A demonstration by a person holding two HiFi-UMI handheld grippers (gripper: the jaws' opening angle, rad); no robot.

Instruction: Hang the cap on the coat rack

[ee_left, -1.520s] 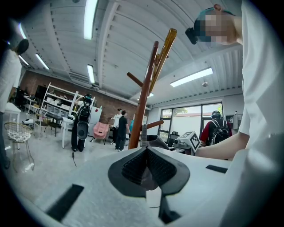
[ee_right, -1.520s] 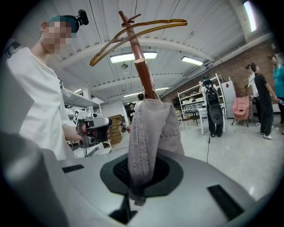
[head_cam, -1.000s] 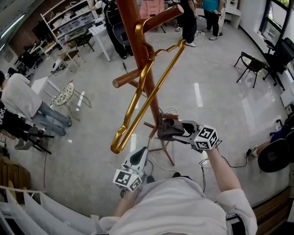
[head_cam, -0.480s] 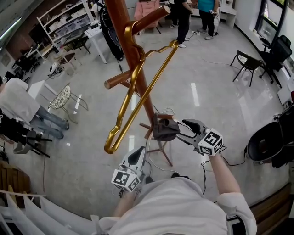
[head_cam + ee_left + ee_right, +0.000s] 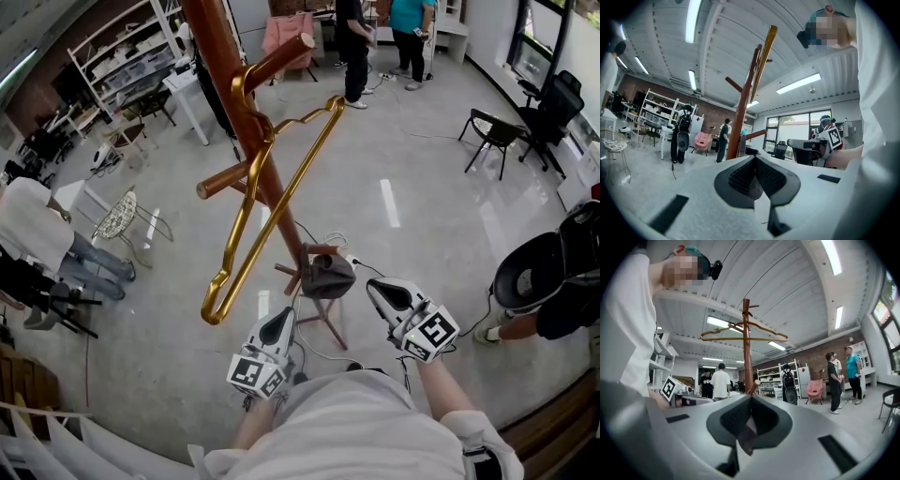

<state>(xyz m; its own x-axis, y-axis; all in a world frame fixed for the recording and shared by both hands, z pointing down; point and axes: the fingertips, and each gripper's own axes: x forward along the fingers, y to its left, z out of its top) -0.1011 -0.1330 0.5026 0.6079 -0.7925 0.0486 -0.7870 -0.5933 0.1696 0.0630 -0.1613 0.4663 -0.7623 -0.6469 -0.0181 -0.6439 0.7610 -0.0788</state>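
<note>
Cap point(image 5: 327, 277) hangs low on the coat rack point(image 5: 246, 122) unaided; right claw point(image 5: 374, 287) closing together empty, left claw point(image 5: 285, 315) pressed together, both apart from it.

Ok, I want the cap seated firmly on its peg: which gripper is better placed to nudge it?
Probably the right gripper: its jaws, together and empty, point at the cap from close by, with nothing between. The left gripper sits further back from it, jaws also together and empty.
</note>
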